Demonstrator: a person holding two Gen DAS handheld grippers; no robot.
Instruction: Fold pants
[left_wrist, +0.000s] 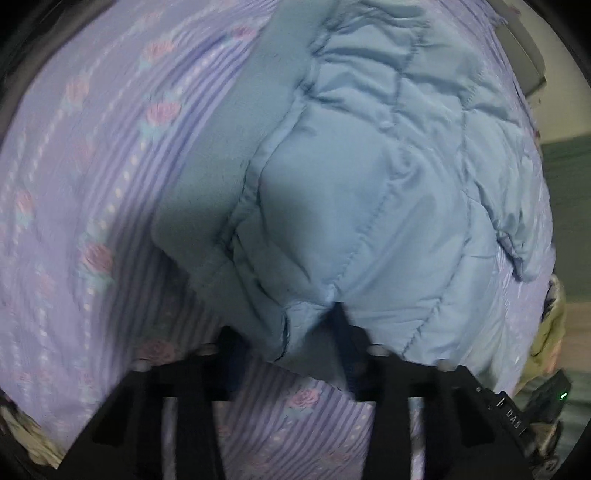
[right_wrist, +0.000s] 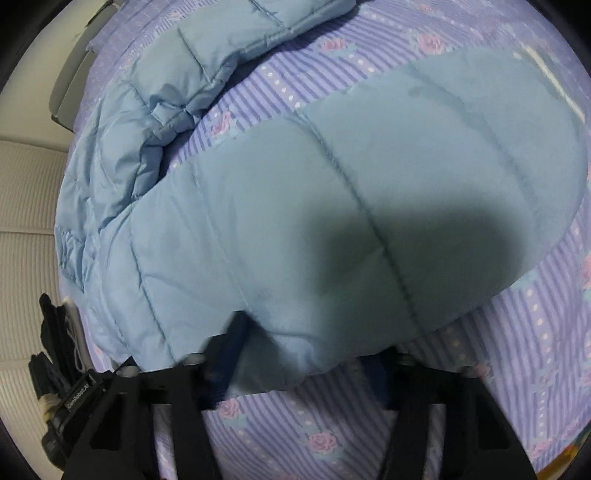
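Note:
Light blue quilted padded pants (left_wrist: 369, 192) lie on a lilac striped bedsheet with pink roses (left_wrist: 74, 221). In the left wrist view my left gripper (left_wrist: 288, 332) has its black fingers around a bunched edge of the pants and lifts it off the sheet. In the right wrist view the pants (right_wrist: 332, 206) spread wide, with one leg (right_wrist: 236, 48) lying apart at the top. My right gripper (right_wrist: 306, 354) has its fingers on either side of the pants' near edge, holding it above the sheet (right_wrist: 295, 435).
A white ribbed surface (right_wrist: 26, 229) lies beyond the bed's left edge in the right wrist view. A dark device with a green light (left_wrist: 554, 398) and a yellowish cloth (left_wrist: 550, 339) sit past the bed's right edge in the left wrist view.

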